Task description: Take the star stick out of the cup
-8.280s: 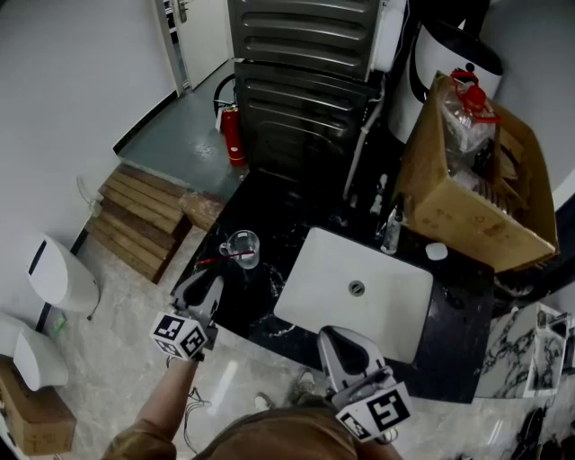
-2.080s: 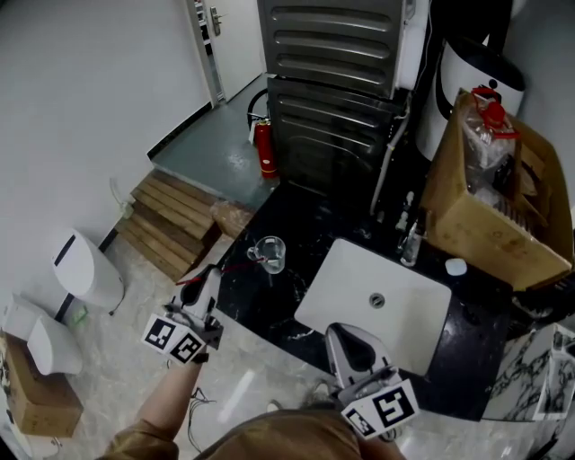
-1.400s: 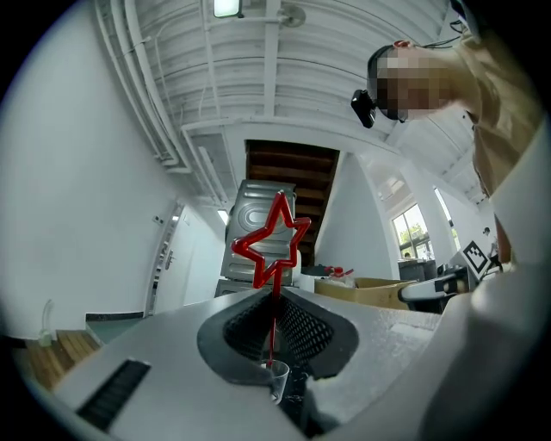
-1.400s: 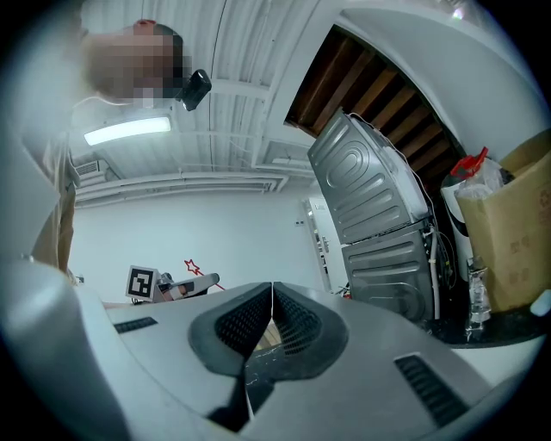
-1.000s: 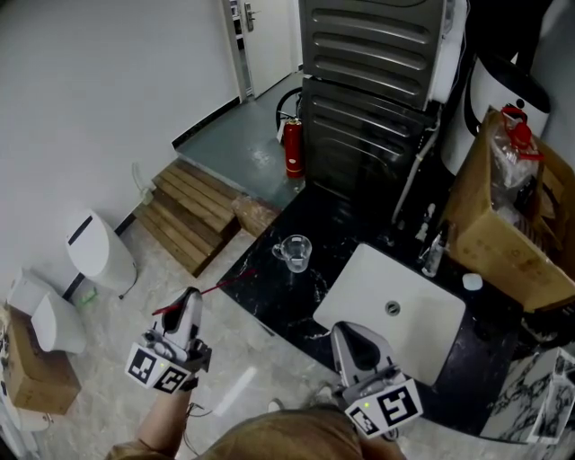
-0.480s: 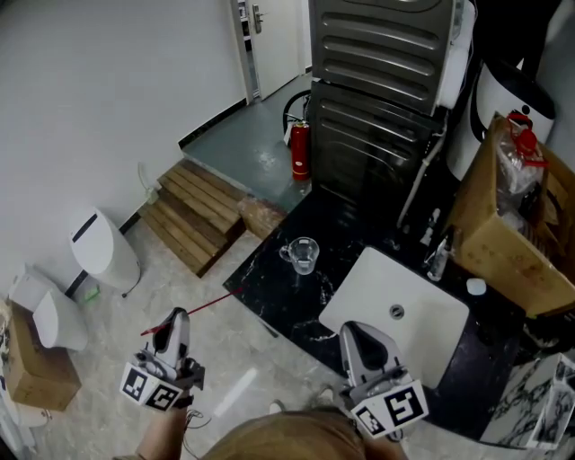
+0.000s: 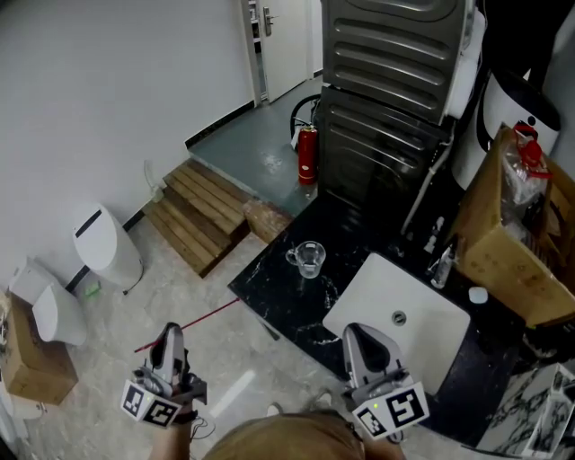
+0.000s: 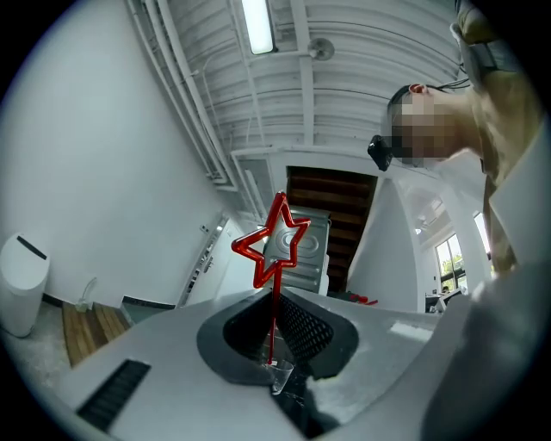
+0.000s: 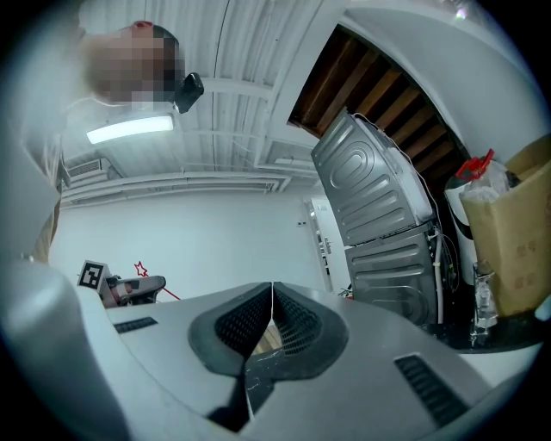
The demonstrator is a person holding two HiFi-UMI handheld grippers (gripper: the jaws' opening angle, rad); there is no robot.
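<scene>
Head view – left tongs (image 7: 167, 346) are now clamping the star stick (image 7: 202, 318), pulled back, w/ cup (image 7: 309, 259) sitting well ahead of them?
– Yep. Right tongs (image 7: 359, 337) are idling shut, holding nothing. Removal's looking done.

One cup (image 7: 310, 259), one star stick (image 7: 193, 322), one sink (image 7: 382, 283), two claws (image 7: 170, 330) (image 7: 354, 331).

Your left gripper (image 8: 275, 301) clamps the red star stick (image 8: 272, 242) upright, star at centre; a ceiling light (image 8: 256, 24) glows at twelve o'clock, a white bin (image 8: 17, 284) at nine.
</scene>
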